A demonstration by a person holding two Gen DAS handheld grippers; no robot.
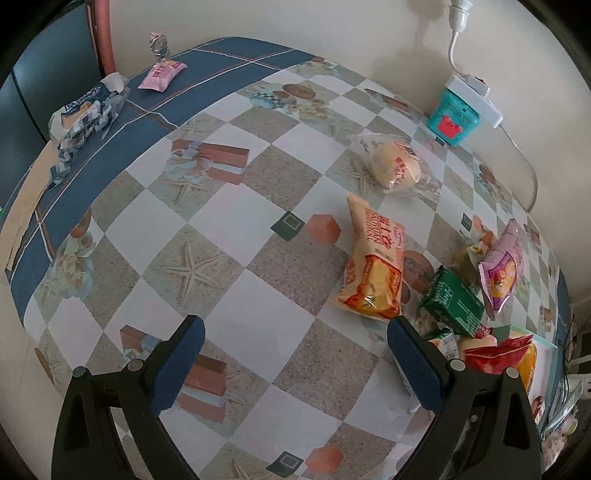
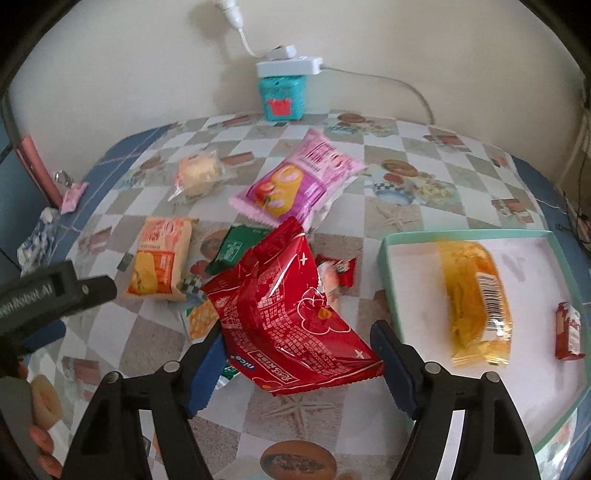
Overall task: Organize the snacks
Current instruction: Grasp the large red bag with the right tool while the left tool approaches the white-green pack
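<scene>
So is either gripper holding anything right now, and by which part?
The right gripper has the shiny red foil snack bag between its fingers, near the bag's lower end; a firm clamp cannot be told. The left gripper holds nothing.

Worktop (image 1: 266,288) w/ checkered cloth: grey & white squares, starfish, gift-box & food prints, blue border at the far left edge. Teal box (image 2: 283,96) w/ red crown mark stands at the back, against the cream wall (image 2: 110,66). White power strip (image 2: 289,65) sits on top of the box; white cable (image 2: 399,83) runs off to the right along the wall. Plug (image 1: 459,11) hangs above. Reddish-brown post (image 1: 100,37) at far left corner.
</scene>
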